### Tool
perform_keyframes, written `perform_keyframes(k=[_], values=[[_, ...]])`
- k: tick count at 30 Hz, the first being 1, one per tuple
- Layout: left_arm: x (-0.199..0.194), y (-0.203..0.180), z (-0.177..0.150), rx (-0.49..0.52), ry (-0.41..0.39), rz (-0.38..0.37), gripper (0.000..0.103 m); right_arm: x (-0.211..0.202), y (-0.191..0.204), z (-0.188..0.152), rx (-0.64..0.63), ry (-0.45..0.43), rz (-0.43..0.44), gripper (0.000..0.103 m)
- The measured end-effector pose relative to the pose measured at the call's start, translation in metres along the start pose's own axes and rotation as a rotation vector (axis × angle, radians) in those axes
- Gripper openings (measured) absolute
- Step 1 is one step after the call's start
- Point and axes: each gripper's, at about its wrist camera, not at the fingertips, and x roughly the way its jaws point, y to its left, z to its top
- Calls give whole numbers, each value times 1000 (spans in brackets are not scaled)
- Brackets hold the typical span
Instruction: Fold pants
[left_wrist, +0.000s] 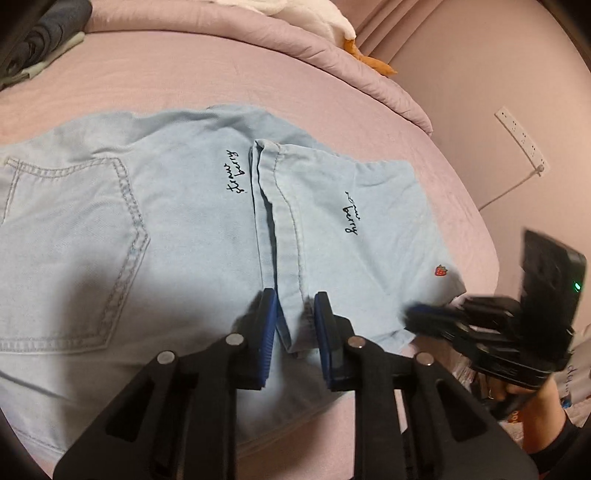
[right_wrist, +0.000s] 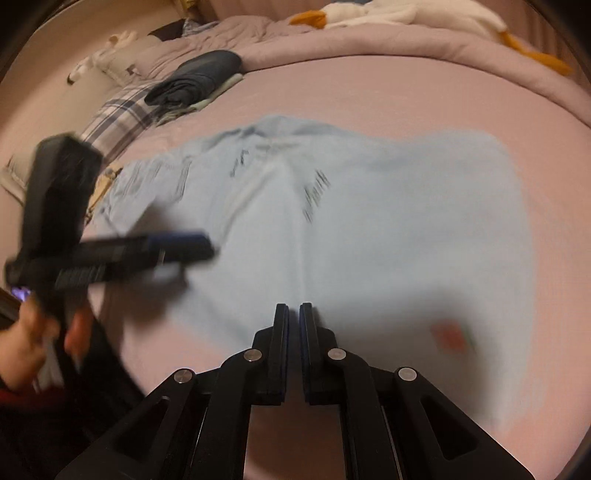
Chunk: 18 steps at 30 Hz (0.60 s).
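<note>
Light blue pants lie flat on the pink bed, folded over with a back pocket at the left and a hemmed leg end running down the middle. My left gripper is closed on that hemmed edge, with the cloth filling the gap between its blue pads. My right gripper is blurred at the right, low over the pants' corner near a small strawberry patch. In the right wrist view the pants are blurred; the right gripper is shut with nothing in it, and the left gripper reaches in from the left.
A stack of dark folded clothes sits at the far side of the bed beside a plaid pillow. A rolled pink duvet and a white and orange plush toy line the back. A power strip hangs on the wall.
</note>
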Motion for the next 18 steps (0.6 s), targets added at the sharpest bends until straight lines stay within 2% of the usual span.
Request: perform_keyframes(k=[4, 7, 10, 12, 16, 18], values=[[-2, -2, -2, 24, 5, 26, 23, -24, -12, -26, 54, 28, -22, 5], [-15, -4, -3, 36, -5, 57, 25, -56, -32, -30, 151, -65, 58, 5], [-27, -9, 1, 58, -48, 91, 27, -79, -46, -20, 185, -179, 77, 6], [-29, -16, 8, 55, -67, 56, 28, -81, -57, 0, 206, -224, 19, 12], [-9, -44, 20, 108, -59, -22, 31, -56, -75, 51, 217, -224, -153, 13], [8, -51, 19, 127, -24, -12, 32, -44, -81, 72, 221, -223, -173, 13]])
